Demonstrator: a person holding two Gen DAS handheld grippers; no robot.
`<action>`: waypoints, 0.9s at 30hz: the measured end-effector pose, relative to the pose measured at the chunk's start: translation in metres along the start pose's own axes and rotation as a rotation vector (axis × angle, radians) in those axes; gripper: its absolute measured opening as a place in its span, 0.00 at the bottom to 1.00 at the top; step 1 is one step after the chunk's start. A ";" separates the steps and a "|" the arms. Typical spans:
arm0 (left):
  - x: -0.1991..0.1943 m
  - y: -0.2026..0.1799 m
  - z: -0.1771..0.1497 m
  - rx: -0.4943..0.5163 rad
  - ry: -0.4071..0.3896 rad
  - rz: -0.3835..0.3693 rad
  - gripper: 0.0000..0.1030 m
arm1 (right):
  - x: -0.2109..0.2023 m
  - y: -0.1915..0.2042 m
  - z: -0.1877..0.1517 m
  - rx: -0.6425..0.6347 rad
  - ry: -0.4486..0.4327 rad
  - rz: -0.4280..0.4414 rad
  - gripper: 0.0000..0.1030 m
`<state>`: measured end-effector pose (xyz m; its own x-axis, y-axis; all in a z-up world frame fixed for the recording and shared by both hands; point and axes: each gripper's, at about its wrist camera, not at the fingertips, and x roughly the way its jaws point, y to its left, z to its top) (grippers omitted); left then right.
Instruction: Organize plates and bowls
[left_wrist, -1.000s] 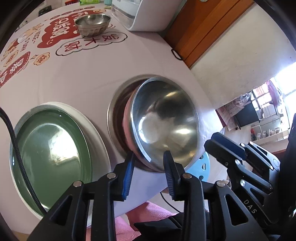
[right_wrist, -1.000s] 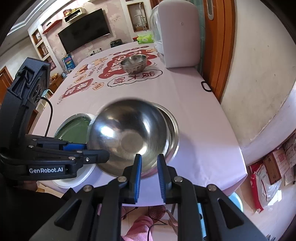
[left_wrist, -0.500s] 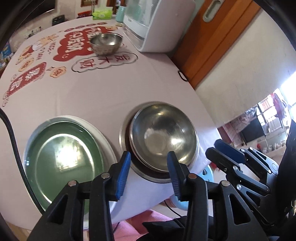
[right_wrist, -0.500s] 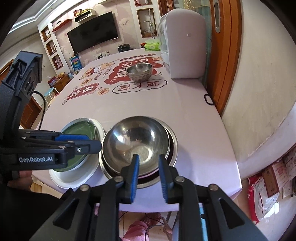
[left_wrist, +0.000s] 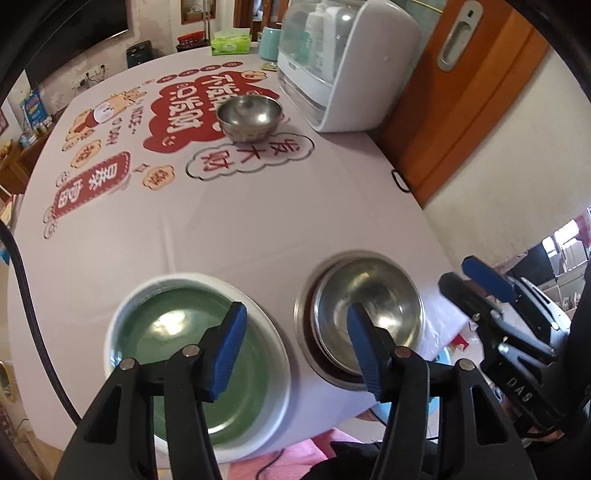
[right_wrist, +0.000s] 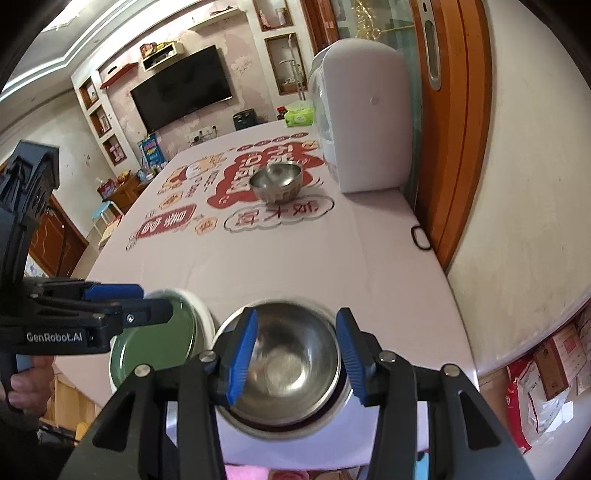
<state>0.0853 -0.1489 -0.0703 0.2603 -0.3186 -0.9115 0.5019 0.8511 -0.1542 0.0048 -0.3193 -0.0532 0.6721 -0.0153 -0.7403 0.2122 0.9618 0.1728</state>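
Left gripper (left_wrist: 293, 349) and right gripper (right_wrist: 293, 356) both opening, holding nothing, above steel bowl (right_wrist: 291, 354) by near table edge (right_wrist: 332, 446); bare cloth mid-frame.

Left gripper (left_wrist: 295, 347) jaws opening, empty, right gripper (right_wrist: 295, 354) jaws opening, empty

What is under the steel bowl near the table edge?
The steel bowl sits nested in a wider steel dish, with a dark reddish layer between them. Anything deeper in the stack is hidden.
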 end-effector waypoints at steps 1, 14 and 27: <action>0.000 0.002 0.005 -0.002 0.001 0.008 0.57 | 0.001 -0.001 0.006 0.008 -0.003 0.000 0.43; -0.001 0.032 0.087 -0.036 -0.009 0.060 0.61 | 0.022 -0.002 0.082 0.023 -0.051 -0.006 0.55; 0.016 0.077 0.163 -0.083 -0.007 0.076 0.70 | 0.093 -0.005 0.156 0.156 0.045 -0.002 0.55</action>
<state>0.2627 -0.1563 -0.0347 0.3010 -0.2541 -0.9192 0.4104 0.9046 -0.1157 0.1770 -0.3677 -0.0218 0.6398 -0.0014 -0.7686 0.3237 0.9075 0.2679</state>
